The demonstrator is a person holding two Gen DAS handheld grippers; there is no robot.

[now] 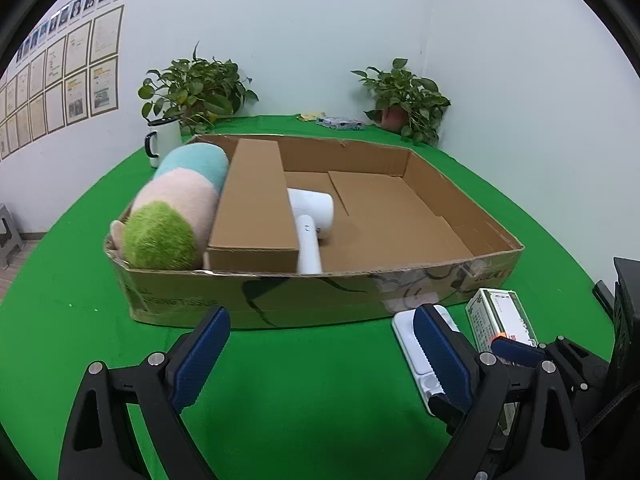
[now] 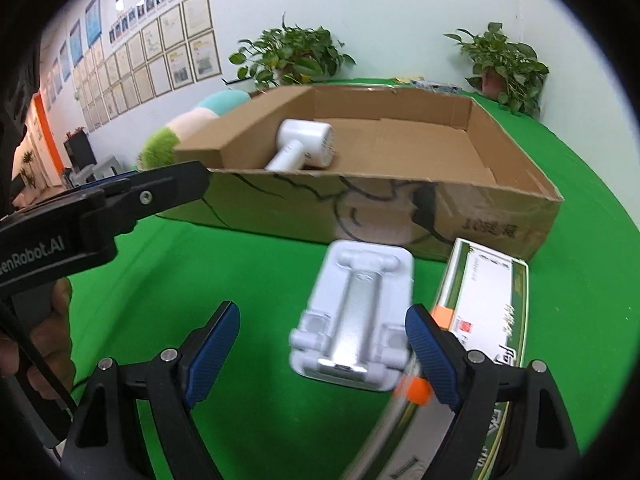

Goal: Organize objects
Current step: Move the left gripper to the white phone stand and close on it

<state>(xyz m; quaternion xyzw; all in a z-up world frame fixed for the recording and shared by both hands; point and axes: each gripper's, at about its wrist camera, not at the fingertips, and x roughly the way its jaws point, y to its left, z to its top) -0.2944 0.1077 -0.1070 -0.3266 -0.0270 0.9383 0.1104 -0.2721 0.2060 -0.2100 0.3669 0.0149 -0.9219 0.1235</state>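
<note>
A shallow cardboard box (image 1: 320, 296) lies on the green table. It holds a pastel plush roll (image 1: 176, 208), a brown carton (image 1: 254, 204) and a white hair dryer (image 1: 312, 216). My left gripper (image 1: 320, 356) is open and empty over the cloth in front of the box. My right gripper (image 2: 324, 352) is open, just above a white moulded tray (image 2: 356, 316) that lies between its fingers. A green-and-white box (image 2: 480, 300) lies right of the tray, touching the right finger. The left gripper (image 2: 132, 196) shows in the right wrist view. The tray (image 1: 416, 356) and the green-and-white box (image 1: 500, 316) show in the left wrist view.
A white mug (image 1: 164, 140) stands behind the box's left end. Two potted plants (image 1: 196, 88) (image 1: 404, 100) stand at the back by the wall. A small blue packet (image 1: 340, 122) lies on the far table edge. A grey stool (image 1: 8, 232) stands on the floor at left.
</note>
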